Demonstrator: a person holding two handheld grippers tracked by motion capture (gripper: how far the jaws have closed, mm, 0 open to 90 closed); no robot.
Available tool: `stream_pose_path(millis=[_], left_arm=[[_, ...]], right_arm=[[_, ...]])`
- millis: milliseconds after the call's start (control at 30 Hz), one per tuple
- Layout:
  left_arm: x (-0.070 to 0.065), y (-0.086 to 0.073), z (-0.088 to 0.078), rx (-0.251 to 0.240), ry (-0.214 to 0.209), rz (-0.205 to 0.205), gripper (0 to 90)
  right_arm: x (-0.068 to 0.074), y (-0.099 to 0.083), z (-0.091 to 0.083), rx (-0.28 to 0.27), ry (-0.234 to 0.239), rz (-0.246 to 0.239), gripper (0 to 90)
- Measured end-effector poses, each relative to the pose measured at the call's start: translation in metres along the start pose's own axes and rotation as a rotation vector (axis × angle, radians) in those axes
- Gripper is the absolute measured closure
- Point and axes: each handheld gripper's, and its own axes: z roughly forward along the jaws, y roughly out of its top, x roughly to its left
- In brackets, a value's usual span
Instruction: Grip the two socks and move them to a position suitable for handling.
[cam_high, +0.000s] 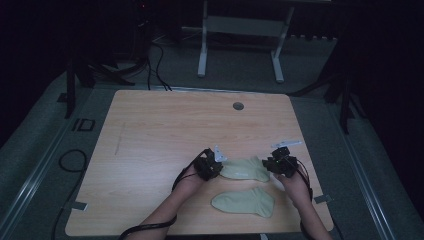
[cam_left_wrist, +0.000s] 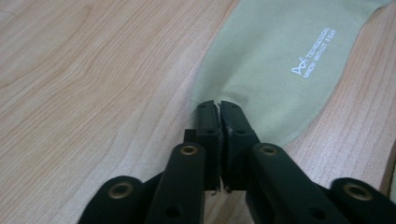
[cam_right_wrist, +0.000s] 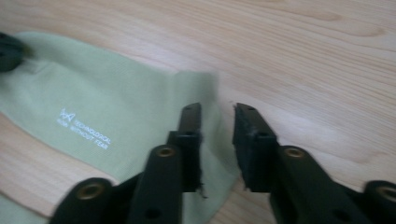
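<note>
Two pale green socks lie near the counter's (cam_high: 150, 125) front edge, toward its right corner; the work in hand looks like laying one flat, or pairing it with the other. The left gripper (cam_left_wrist: 218, 108) is clenched on one end of the farther sock (cam_high: 245, 169), a pinch of fabric caught between its jaws. The right gripper (cam_right_wrist: 217, 122) sits at the sock's opposite end with its jaws parted — the cloth lies under and between them, unpressed; I judge this a release, or a pause before a fresh grasp. The nearer sock (cam_high: 244, 202) rests flat just beside the first, closer to the front edge. The next move likely calls for the right jaws to close squarely on that free end — without bunching the fabric.
</note>
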Motion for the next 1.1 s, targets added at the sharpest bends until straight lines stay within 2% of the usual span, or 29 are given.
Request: stream_pose_path(millis=[33, 67, 133, 233, 300, 367, 467, 600, 667, 800, 900, 967, 1033, 1100], left_arm=[[0.001, 0.001, -0.003, -0.011, 0.001, -0.009, 78.7], [0.002, 0.002, -0.005, -0.024, 0.005, -0.019, 77.0], [0.001, 0.004, -0.01, -0.043, 0.018, -0.022, 72.4], [-0.002, 0.007, -0.014, -0.049, 0.021, -0.018, 71.4], [-0.005, 0.007, -0.012, -0.039, 0.006, -0.019, 71.6], [-0.007, 0.006, -0.007, -0.018, 0.01, -0.005, 72.9], [-0.007, 0.004, 0.001, 0.003, 0.006, -0.019, 72.8], [-0.006, 0.004, 0.007, 0.001, 0.002, -0.021, 69.1], [-0.006, 0.005, 0.009, 0.001, -0.001, -0.026, 68.9], [-0.007, 0.008, 0.011, 0.004, 0.001, -0.02, 68.9], [-0.008, 0.01, 0.012, 0.006, -0.003, -0.016, 66.7], [-0.01, 0.011, 0.009, -0.009, -0.011, -0.019, 60.5], [-0.011, 0.011, 0.006, -0.023, -0.022, -0.023, 59.2], [-0.013, 0.013, -0.002, -0.034, -0.019, -0.029, 51.2]], right_arm=[[-0.005, 0.001, -0.004, -0.017, -0.007, 0.018, 68.5], [-0.006, 0.002, -0.007, -0.028, -0.008, 0.022, 68.3], [-0.006, 0.004, -0.01, -0.044, -0.006, 0.008, 68.4], [-0.001, 0.005, -0.009, -0.051, 0.006, -0.007, 68.4], [0.004, 0.006, -0.005, -0.053, 0.008, -0.018, 70.9], [0.008, 0.005, 0.0, -0.041, 0.02, -0.023, 73.9], [0.012, 0.003, 0.011, -0.013, 0.036, -0.029, 74.9], [0.012, -0.002, 0.024, 0.021, 0.015, -0.036, 73.6], [0.01, -0.002, 0.024, 0.022, -0.011, -0.043, 73.8], [0.006, -0.001, 0.023, 0.035, -0.022, -0.045, 74.0], [0.006, -0.001, 0.023, 0.038, -0.026, -0.045, 71.4], [0.006, 0.0, 0.023, 0.036, -0.015, -0.042, 67.3], [0.006, 0.0, 0.022, 0.032, -0.009, -0.039, 64.3], [0.007, 0.001, 0.019, 0.024, -0.004, -0.035, 60.8]])
